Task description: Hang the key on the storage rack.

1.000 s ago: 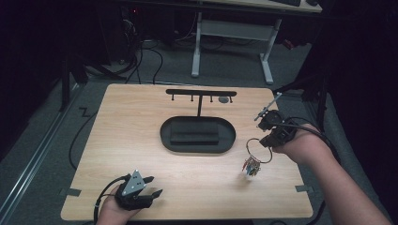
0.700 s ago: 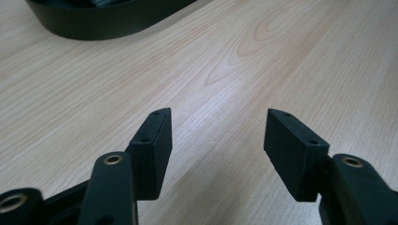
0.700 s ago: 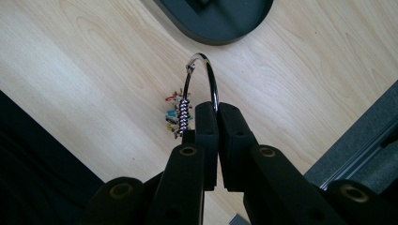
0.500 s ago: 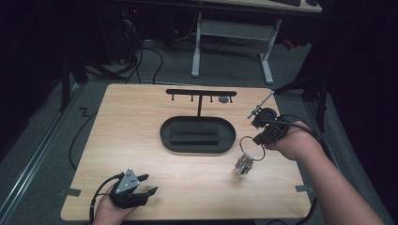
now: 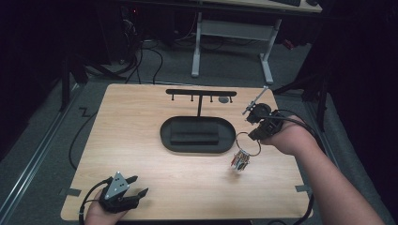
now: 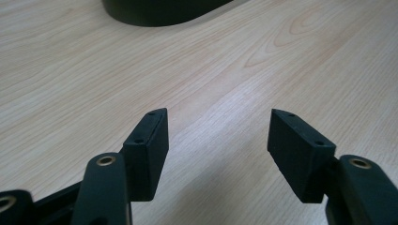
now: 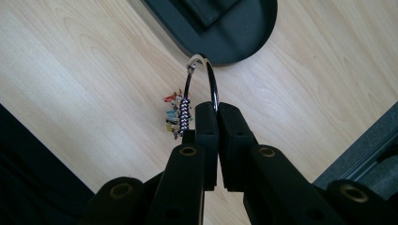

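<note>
My right gripper point(image 5: 257, 133) point(image 7: 218, 110) is shut on a large metal key ring point(image 5: 248, 143) point(image 7: 206, 77), held above the table right of the black oval stand base point(image 5: 197, 134). A bunch of small coloured tags point(image 5: 240, 160) point(image 7: 176, 115) hangs from the ring. The stand carries a T-shaped rack point(image 5: 201, 93) with several hooks at the back. My left gripper point(image 5: 133, 187) point(image 6: 218, 131) rests open near the table's front left corner, with nothing between its jaws.
The wooden table point(image 5: 141, 117) has bare room in the middle front. A small grey round object point(image 5: 224, 99) lies behind the rack. Cables trail over the dark floor point(image 5: 155, 61) beyond the far edge, near a white desk frame point(image 5: 230, 33).
My right gripper has carried the key ring left and slightly forward, closer to the stand base. The left gripper has shifted a little toward the front edge.
</note>
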Available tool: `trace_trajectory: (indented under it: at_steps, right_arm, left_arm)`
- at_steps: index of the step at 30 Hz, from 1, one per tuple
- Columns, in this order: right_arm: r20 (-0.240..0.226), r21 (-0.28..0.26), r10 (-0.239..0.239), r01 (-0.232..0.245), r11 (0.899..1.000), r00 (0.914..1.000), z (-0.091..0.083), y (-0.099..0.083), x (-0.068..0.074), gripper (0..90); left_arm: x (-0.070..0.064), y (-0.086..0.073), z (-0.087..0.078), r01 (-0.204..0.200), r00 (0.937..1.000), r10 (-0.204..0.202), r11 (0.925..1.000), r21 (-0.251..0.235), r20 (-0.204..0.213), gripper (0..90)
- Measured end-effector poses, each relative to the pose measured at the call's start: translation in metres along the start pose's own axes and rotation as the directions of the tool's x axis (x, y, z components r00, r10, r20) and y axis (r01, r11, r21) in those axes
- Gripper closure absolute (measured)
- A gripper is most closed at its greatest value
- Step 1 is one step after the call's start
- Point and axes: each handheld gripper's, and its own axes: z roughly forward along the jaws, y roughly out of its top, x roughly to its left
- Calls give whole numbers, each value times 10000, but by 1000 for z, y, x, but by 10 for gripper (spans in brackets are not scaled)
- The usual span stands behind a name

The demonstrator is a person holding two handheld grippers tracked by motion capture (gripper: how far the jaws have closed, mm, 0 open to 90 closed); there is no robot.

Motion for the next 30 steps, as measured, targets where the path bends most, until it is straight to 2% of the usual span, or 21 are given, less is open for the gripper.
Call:
trace_trajectory:
  at_steps: [1, 6, 13, 22, 26, 30]
  right_arm:
    - [42, -80, -113, 113, 9999, 9999, 0, 3, -2, 880]
    - [65, -263, -131, 133, 9996, 9999, -2, 10, -7, 880]
    - [243, -436, 44, -34, 9990, 9997, -5, 20, -13, 880]
    - [462, -364, 113, -96, 9993, 9989, -7, 31, -18, 879]
    - [448, -446, 153, -133, 9989, 9989, -5, 40, -21, 880]
    - [478, -440, 243, -222, 9988, 9986, 0, 51, -27, 880]
  left_arm:
    - [2, -2, -2, 158, 9999, -158, 9999, -35, -56, 393]
    - [3, -5, -3, 228, 9996, -228, 9997, 27, -161, 394]
    - [2, -5, -4, 83, 9999, -82, 9999, 84, -144, 392]
    - [-2, -4, -5, -79, 9998, 80, 9999, 66, -162, 389]
    - [1, -4, -5, 119, 9998, -120, 9999, -50, -133, 391]
    - [-2, -4, -4, -26, 9999, 26, 10000, 56, -126, 390]
